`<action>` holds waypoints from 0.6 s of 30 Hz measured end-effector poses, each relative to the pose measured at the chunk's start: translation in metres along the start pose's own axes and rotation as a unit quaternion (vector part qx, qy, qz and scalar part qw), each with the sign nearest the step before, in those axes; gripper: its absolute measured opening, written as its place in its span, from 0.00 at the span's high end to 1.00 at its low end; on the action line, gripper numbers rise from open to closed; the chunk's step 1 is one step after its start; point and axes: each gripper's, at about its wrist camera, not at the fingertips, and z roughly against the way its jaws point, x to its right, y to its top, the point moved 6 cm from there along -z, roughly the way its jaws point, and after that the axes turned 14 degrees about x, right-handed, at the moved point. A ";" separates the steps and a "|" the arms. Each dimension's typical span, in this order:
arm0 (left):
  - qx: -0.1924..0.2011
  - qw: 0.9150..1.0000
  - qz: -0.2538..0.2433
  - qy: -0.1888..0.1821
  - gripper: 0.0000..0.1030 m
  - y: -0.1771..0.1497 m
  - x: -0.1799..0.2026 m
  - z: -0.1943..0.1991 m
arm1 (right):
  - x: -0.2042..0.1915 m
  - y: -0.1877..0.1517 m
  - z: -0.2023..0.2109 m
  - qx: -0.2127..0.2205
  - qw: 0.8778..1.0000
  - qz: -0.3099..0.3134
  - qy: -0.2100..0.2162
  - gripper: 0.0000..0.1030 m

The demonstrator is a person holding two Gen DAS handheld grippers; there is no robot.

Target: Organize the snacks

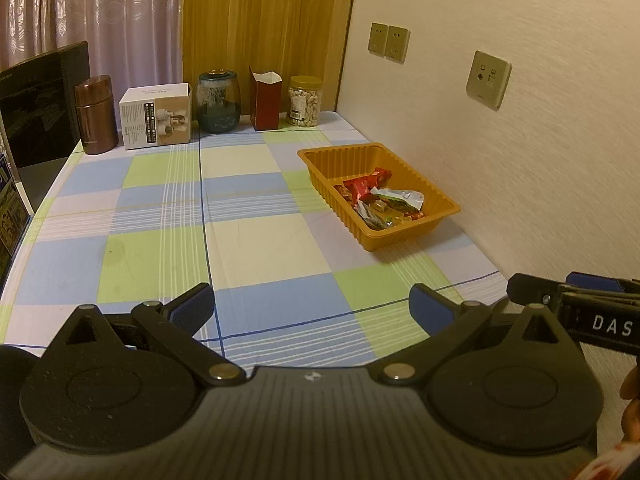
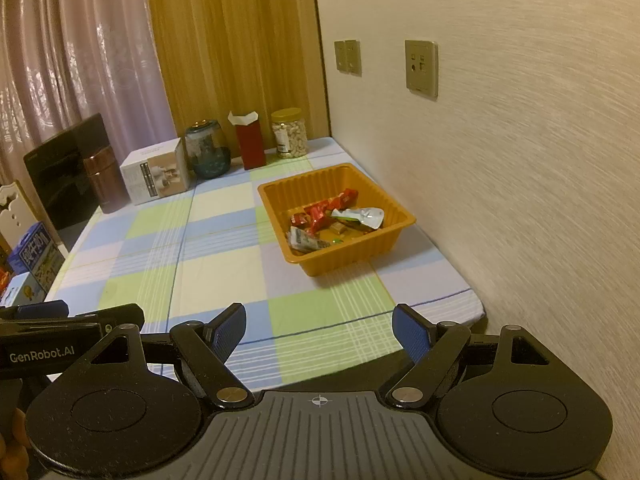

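An orange ribbed tray (image 1: pixel 348 160) (image 2: pixel 296 192) sits on the checked tablecloth against the right wall. Several wrapped snacks (image 1: pixel 384 200) (image 2: pixel 332 220) lie piled in its near half, red, silver and green wrappers among them. My left gripper (image 1: pixel 312 306) hovers open over the near part of the table with nothing between its blue pads. Beside it on the right, my right gripper (image 2: pixel 319 330) is open too and holds nothing. Both point toward the tray from a distance. The side of the right gripper (image 1: pixel 576 300) shows at the right edge of the left wrist view.
Along the back stand a brown canister (image 1: pixel 96 116), a white box (image 1: pixel 156 118), a glass jar (image 1: pixel 218 102), a red carton (image 1: pixel 266 98) and a jar of nuts (image 1: pixel 304 100). A black box (image 1: pixel 40 108) and blue cartons (image 2: pixel 34 256) lie left. The wall (image 2: pixel 520 160) runs close on the right.
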 end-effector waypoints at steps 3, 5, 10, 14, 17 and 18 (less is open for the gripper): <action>0.000 1.000 0.000 0.000 0.00 0.000 0.000 0.000 | 0.000 0.000 0.000 0.000 1.000 0.000 0.000 0.22; -0.001 1.000 0.000 0.000 0.00 0.000 0.000 0.000 | 0.000 0.000 0.000 0.000 1.000 0.000 0.000 0.22; 0.000 1.000 0.001 0.000 0.00 -0.001 0.000 0.000 | 0.000 0.000 0.000 0.000 1.000 0.000 0.000 0.22; -0.001 1.000 0.001 0.000 0.00 -0.001 0.001 0.000 | 0.001 0.000 0.000 0.000 1.000 0.000 0.000 0.22; -0.002 1.000 0.001 0.000 0.00 -0.003 0.001 -0.001 | 0.000 -0.001 0.000 -0.001 1.000 0.000 0.000 0.22; -0.002 1.000 0.001 0.000 0.00 -0.003 0.001 -0.001 | 0.000 -0.001 0.000 -0.001 1.000 0.001 0.000 0.22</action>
